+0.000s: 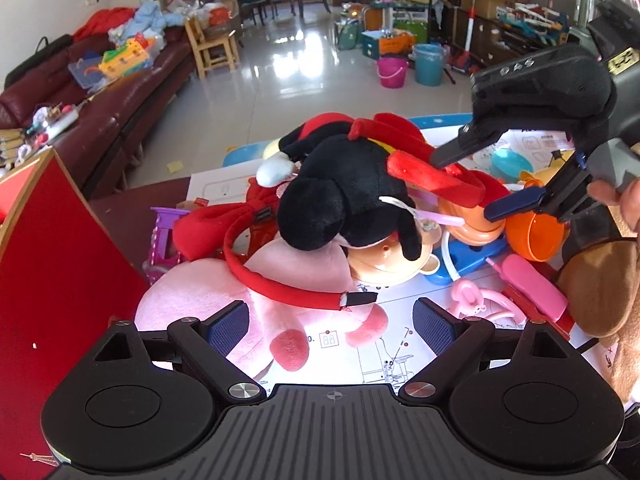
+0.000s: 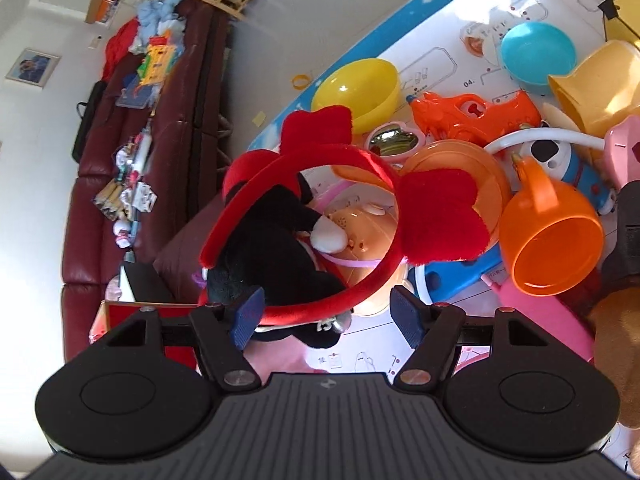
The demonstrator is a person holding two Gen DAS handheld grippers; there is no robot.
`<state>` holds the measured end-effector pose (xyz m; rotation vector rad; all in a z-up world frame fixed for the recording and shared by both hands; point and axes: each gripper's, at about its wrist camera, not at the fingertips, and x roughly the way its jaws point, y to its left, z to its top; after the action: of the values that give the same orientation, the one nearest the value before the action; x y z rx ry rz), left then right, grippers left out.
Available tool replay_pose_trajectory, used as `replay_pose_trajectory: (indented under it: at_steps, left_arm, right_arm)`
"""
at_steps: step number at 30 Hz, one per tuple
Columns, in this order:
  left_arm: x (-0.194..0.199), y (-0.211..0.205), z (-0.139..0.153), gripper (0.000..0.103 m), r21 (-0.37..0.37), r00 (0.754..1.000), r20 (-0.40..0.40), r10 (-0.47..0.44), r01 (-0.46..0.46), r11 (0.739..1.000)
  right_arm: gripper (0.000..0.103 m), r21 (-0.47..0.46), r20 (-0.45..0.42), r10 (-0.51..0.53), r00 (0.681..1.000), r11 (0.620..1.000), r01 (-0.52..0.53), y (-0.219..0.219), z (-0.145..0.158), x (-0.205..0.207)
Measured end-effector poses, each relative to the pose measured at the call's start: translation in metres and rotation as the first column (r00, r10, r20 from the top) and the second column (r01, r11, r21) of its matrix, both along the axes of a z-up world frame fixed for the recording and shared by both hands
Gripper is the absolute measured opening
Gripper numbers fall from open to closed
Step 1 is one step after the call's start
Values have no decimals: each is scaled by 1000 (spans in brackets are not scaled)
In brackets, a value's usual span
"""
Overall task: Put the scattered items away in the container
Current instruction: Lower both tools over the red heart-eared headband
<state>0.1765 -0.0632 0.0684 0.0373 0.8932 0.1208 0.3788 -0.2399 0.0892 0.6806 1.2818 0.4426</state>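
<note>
A pile of toys lies on a white printed sheet [image 1: 360, 344]. A black and red mouse plush [image 1: 344, 196] lies on a pink plush [image 1: 240, 292], with a red bow headband [image 1: 280, 280] under it. My left gripper [image 1: 330, 326] is open and empty just before the pink plush. My right gripper [image 1: 476, 182] is open around a second red headband [image 1: 432, 176] above the pile. In the right wrist view this headband [image 2: 320, 304] arcs between the open fingers of my right gripper [image 2: 334, 316]. An orange cup [image 2: 552, 236] lies to the right.
A red box wall [image 1: 60, 260] stands at the left. Yellow bowl [image 2: 356, 88], teal bowl [image 2: 536, 52], orange toy [image 2: 472, 116], pink phone toy [image 1: 532, 288] and a brown plush [image 1: 600, 280] crowd the right. A maroon sofa [image 1: 120, 92] and cluttered floor lie beyond.
</note>
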Motion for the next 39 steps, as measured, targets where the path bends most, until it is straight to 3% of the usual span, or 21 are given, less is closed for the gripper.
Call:
replay_pose_trajectory:
  at_steps: [8,13,17,21,26,30,33,34,35,39]
  left_arm:
    - [-3,-1,3,95,4,1000,7,-7,7,1000]
    - [9,2,24,95,52,999,50,-15,13,999]
    - [36,-9,47,95,173,994,91,-67,51,984]
    - [77,-32,64,95,304,977,97,-188,151,941]
    - [133,-65,57,93,348,943,-24,-331,318,882]
    - [164,-83,30,90,377,921,-143,-363,390,840]
    - [180,-86,2,79,377,902,-249,-354,427,822]
    - [182,-85,-7,68,382,896,-282,-343,433,816]
    - [183,-83,-15,51,384,892,-311,-329,435,815]
    - [161,-78,-30,53,437,890,-309,-335,446,781]
  right_arm:
    - [65,-93,29,72,997,993,-69,14,-12,-8]
    - [63,-174,45,128,991,978,-119,10,-18,-18]
    - [63,-186,52,141,989,974,-129,7,-23,-21]
    - [64,-181,72,149,986,974,-134,4,-22,-23]
    - [64,-163,86,150,985,977,-134,-2,-22,-24]
    - [64,-156,85,151,985,978,-136,-6,-25,-24]
    - [65,-148,80,153,985,979,-140,-10,-27,-24]
    - [65,-148,80,155,985,979,-142,-10,-28,-25]
    - [65,-148,79,155,985,979,-143,-11,-28,-26]
    - [66,-145,72,156,985,979,-144,-15,-33,-30]
